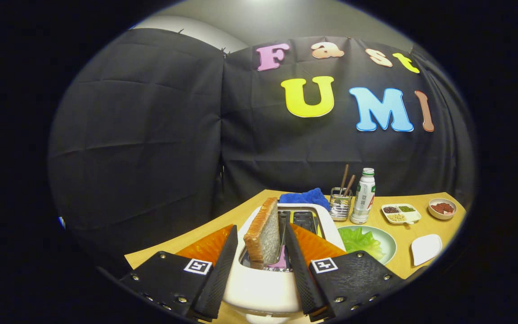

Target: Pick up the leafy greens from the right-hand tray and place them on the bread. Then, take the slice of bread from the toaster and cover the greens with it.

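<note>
Right, my tool (259, 265) is spread wide astride the bread slice (263, 236), which stands upright in the toaster (259, 288) slot, long edge running away from me; greens (361, 240) on the plate (387, 240) rightward.

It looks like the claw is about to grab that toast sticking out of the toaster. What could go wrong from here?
1. The gripper is open, with the bread slice between its fingers but leaning toward one side; closing off-centre might crumble it or let it slip.
2. The slice sits in the toaster slot, so a tilted pull may snag it.
3. The leafy greens appear to lie still on their green plate, so covering them now seems premature.
</note>
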Demonstrator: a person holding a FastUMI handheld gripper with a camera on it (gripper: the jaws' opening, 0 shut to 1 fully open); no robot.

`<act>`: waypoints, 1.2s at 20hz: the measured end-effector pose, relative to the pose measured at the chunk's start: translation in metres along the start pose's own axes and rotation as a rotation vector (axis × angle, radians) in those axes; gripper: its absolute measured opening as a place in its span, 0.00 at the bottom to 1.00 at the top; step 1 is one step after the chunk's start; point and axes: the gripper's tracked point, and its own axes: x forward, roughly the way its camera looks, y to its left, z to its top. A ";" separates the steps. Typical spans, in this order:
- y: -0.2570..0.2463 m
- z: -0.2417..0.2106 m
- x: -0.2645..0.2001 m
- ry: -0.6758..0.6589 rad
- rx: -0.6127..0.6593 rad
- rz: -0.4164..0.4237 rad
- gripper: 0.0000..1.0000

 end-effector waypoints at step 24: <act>0.003 0.028 -0.007 -0.054 -0.023 0.026 0.02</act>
